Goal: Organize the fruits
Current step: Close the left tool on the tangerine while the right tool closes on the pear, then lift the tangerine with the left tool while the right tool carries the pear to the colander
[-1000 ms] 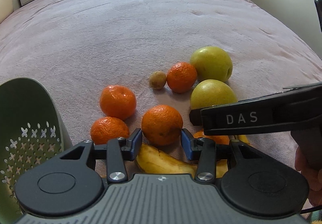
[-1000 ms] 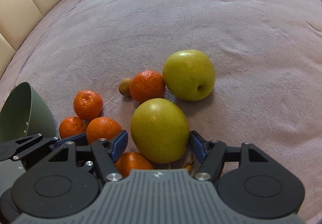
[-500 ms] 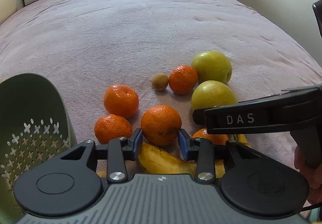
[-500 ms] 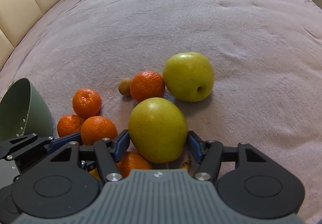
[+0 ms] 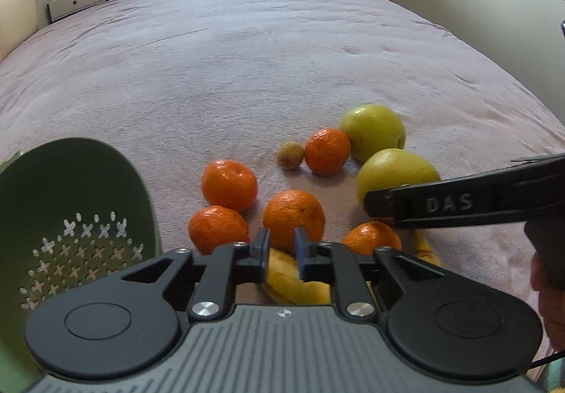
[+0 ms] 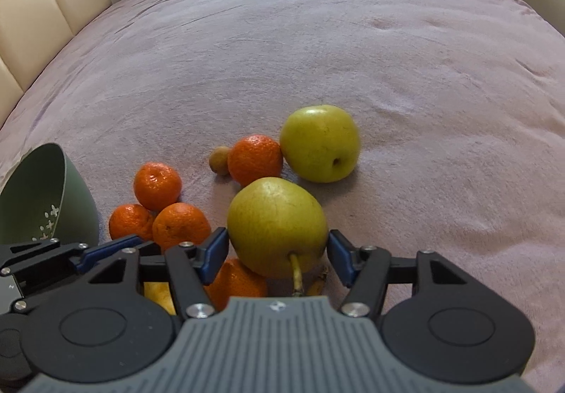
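Fruit lies on a pink blanket (image 5: 247, 75): several mandarins, two yellow-green pears, a small brown fruit (image 5: 290, 155) and a banana (image 5: 293, 283). My left gripper (image 5: 281, 241) is shut narrowly on the banana's near end, with a mandarin (image 5: 293, 212) just beyond its tips. The right gripper (image 6: 277, 244) is shut on the nearer pear (image 6: 275, 216), whose stem points back at the camera. Its dark finger (image 5: 441, 205) crosses the left wrist view against that pear (image 5: 395, 174). The other pear (image 6: 319, 142) rests behind, next to a mandarin (image 6: 254, 159).
A green perforated colander (image 5: 70, 198) lies tipped on its side at the left, close to my left gripper (image 6: 91, 257). A person's hand (image 5: 551, 304) shows at the right edge. A cream headboard (image 6: 42, 11) lines the bed's left side.
The left jaws have closed from a mandarin's width to a narrow grip at the banana's end. The right jaws tightened on the pear, whose stem now shows.
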`<state>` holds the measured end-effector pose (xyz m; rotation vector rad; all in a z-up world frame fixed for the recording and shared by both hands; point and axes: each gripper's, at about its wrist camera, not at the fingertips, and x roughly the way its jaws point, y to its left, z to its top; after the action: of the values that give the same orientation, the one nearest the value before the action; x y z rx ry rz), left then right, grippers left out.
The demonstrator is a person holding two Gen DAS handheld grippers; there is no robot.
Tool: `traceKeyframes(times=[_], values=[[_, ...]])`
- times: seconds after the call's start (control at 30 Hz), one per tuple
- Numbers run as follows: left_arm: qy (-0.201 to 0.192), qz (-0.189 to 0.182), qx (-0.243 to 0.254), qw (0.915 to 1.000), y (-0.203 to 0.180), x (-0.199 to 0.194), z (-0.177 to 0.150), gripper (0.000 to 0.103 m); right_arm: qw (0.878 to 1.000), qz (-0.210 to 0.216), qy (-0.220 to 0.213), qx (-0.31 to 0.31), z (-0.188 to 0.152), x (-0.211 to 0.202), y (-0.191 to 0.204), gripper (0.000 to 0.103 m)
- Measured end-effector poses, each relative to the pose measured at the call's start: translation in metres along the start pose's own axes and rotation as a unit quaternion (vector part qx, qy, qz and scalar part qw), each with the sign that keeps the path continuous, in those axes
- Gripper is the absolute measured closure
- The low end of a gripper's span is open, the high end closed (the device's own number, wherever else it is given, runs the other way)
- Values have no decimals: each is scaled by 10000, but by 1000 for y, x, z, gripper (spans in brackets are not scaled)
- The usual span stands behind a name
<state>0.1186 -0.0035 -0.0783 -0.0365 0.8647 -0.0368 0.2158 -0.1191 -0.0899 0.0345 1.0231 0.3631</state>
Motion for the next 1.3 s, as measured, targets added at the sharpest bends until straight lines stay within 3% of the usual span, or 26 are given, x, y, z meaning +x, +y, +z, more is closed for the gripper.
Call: traceKeyframes(times=[0.2,0.27,0.9,1.3], values=[[-147,-125,154,9997,-7,1,-3,49,9999,12,-38,162,-4,-8,-9,44],[-160,-51,228,9996,-12,5,-2,45,9998,10,-64,163,-4,-10,-10,45],[308,218,115,9992,-16,48,12,42,9996,193,62,184,2,3,-23,43],[217,142,88,9996,-13,45,11,51,9997,165,136,143,4,10,-19,43]])
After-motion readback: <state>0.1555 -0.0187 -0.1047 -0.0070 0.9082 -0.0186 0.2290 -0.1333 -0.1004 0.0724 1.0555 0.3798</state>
